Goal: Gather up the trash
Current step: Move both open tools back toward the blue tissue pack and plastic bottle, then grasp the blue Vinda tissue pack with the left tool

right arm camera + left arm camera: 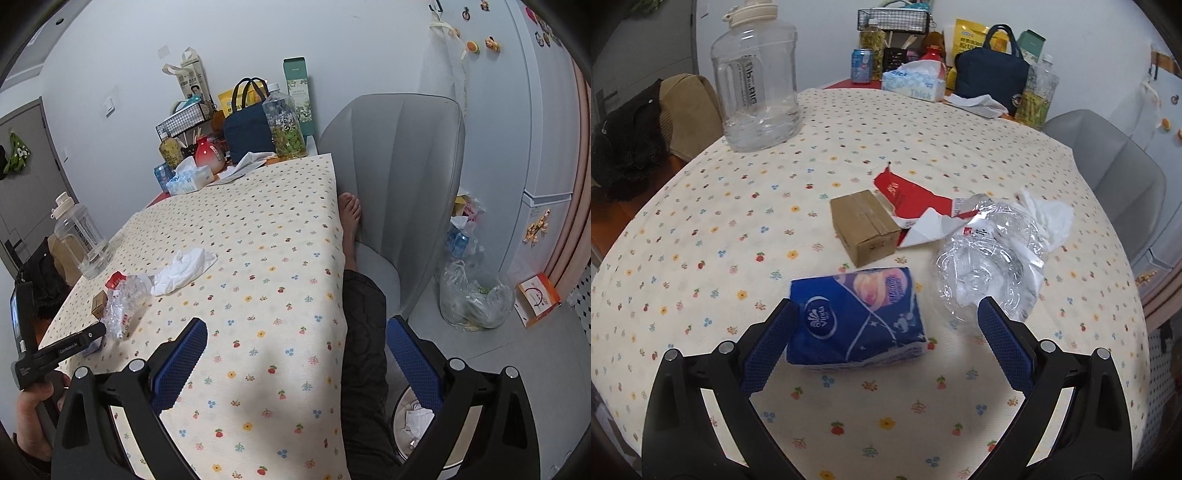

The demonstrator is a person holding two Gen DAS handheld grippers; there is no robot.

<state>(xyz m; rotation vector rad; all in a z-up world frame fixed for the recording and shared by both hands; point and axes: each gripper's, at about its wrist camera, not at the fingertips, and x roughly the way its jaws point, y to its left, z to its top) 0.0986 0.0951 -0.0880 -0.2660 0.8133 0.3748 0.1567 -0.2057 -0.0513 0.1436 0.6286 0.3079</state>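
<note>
On the flowered tablecloth (701, 221) lie a blue tissue pack (857, 314), a small cardboard box (864, 225), a torn red and white wrapper (912, 206), a crushed clear plastic bottle (990, 266) and a crumpled white tissue (1049, 218). My left gripper (886, 325) is open, its left pad at the pack's left edge, the pack lying between the fingers. My right gripper (295, 350) is open and empty above the table's near edge; the bottle (125, 299) and tissue (184, 269) lie to its left. A bin with white paper (417, 421) sits on the floor under its right finger.
A large clear water jug (757, 81) stands at the back left. Tissue box (912, 83), can, navy lunch bag (990, 74) and bottles crowd the far end. A grey chair (402, 177) and a person's leg (365, 350) flank the table's right side. A plastic bag (476, 295) sits on the floor.
</note>
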